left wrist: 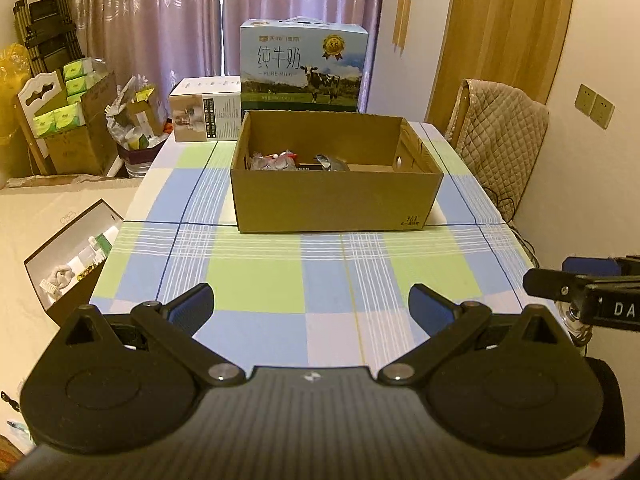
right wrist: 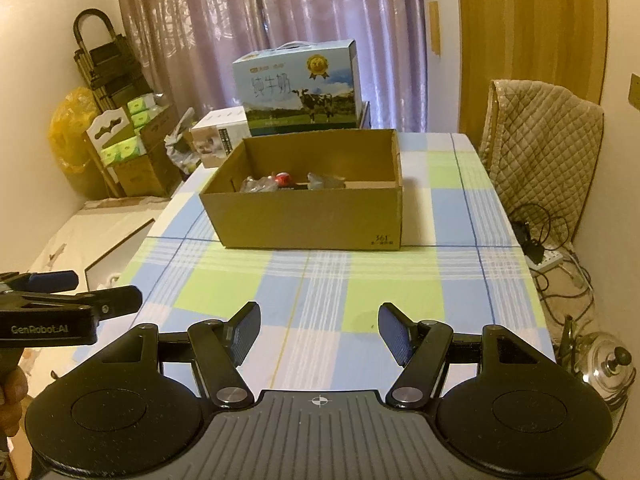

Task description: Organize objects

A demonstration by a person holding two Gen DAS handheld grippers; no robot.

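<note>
- Cardboard box point(left wrist: 336, 196) is sitting at frame centre on the checked table point(left wrist: 256, 276), already holding wrapped items point(left wrist: 272, 160).
- Nothing loose is showing on the cloth; sorting is looking nearly done.
- Left claw point(left wrist: 311, 307) and right claw point(right wrist: 319, 333) are both hanging released and empty, well short of the box.
</note>
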